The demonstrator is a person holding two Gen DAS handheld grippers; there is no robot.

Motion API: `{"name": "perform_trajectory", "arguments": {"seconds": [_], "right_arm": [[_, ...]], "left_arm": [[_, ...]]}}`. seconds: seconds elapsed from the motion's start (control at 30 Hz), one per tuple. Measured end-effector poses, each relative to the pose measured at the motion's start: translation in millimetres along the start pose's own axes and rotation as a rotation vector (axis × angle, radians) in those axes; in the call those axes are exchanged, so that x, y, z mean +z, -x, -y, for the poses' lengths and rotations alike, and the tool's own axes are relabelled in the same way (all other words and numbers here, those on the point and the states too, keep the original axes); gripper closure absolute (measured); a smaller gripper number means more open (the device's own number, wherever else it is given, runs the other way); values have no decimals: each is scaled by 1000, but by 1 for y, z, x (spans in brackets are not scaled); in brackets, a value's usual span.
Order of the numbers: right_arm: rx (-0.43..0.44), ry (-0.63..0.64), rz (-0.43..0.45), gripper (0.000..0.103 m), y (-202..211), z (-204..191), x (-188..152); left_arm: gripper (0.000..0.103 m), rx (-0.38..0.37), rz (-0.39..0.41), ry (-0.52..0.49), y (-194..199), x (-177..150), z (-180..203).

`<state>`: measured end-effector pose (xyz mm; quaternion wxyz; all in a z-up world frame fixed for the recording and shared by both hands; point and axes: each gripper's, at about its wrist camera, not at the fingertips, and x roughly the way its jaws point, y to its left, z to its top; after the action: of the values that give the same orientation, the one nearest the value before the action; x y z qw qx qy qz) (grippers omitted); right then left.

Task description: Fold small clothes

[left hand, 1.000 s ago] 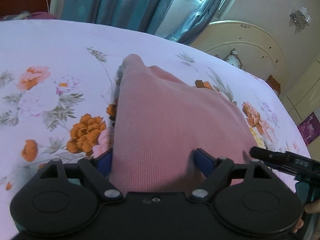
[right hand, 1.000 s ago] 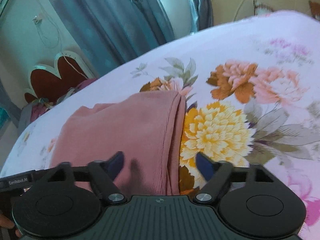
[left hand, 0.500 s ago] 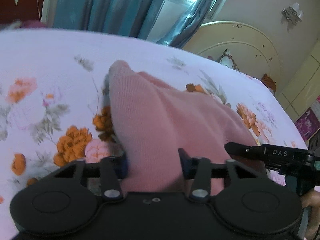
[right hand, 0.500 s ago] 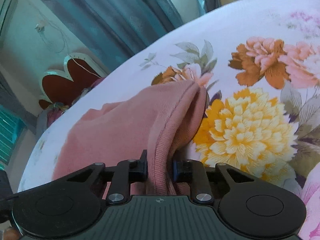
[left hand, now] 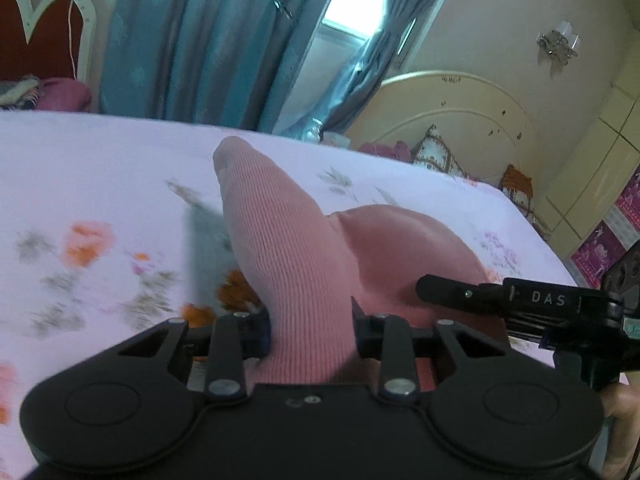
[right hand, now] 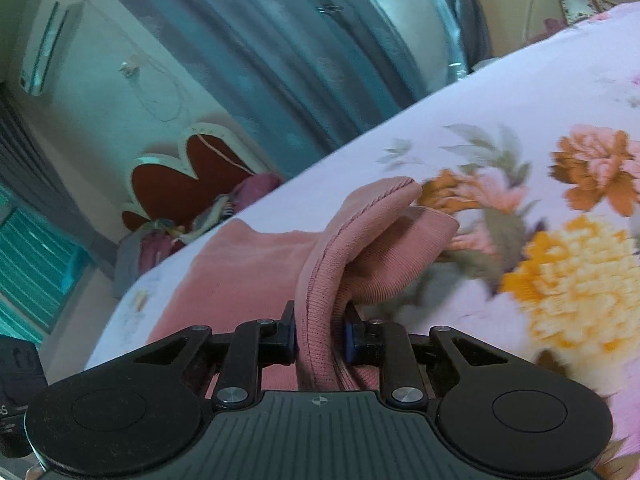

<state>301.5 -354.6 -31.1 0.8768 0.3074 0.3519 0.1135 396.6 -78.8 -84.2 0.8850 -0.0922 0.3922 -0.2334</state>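
Note:
A pink ribbed knit garment (left hand: 288,248) lies on the floral bedsheet (left hand: 80,184). My left gripper (left hand: 311,330) is shut on its near edge and lifts a bunched fold off the bed. My right gripper (right hand: 320,336) is shut on the garment's hemmed edge (right hand: 320,280) and holds it raised, with the fabric folding over to the right. The right gripper's body also shows at the right of the left wrist view (left hand: 520,300).
Teal curtains (left hand: 208,40) and a window stand behind the bed. A cream headboard (left hand: 460,120) with a cushion is at the far right. A red heart-shaped chair (right hand: 180,184) with piled clothes stands beyond the bed's left edge.
Both grippers closed on the garment's near edge and lifted it. The fabric has risen off the sheet into a raised fold.

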Motion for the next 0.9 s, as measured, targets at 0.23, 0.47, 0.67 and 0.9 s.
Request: {"name": "perform_trajectory", "arguments": {"seconds": [0.23,0.47,0.67,0.9], "right_arm": [[49,21,4,82,-36,-94,-31],[58,23,1,82,-107,-201,-90],[75,48,-43,82,-182,-260,-118],[-101,110,-109,82,-251,-265,-153]], "left_arm": [[72,11,40,-5,63,7,-78],[72,29,45,-4,121,12,-193],[72,103,56,5,150,15,-267],[64,223,-18,26,129,-13,-345]]}}
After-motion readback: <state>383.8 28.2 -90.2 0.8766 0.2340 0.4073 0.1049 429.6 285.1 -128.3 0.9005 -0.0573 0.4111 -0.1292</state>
